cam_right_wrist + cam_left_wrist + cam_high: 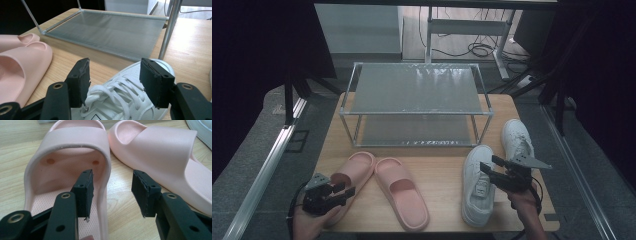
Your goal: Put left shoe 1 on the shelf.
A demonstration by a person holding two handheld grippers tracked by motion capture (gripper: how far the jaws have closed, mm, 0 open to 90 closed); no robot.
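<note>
Left tongs (112, 195) open, straddling the side wall of the left pink slipper (67, 170); no grip yet. Right tongs (115, 82) open over the white sneaker (125, 100). All four shoes on the table (437, 165); rack (414, 90) bare, so loading appears unstarted.

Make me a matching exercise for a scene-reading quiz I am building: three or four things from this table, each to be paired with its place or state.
Things:
1. left gripper
2. right gripper
3. shoe rack
4. far white sneaker

Places or states:
A. stands at the back of the table, both shelves bare
B. open, jaws either side of a pink slipper's side wall
C. lies at the table's right edge, beyond the other sneaker
D. open over the laces of the near white sneaker

Pairs: 1-B, 2-D, 3-A, 4-C
</note>
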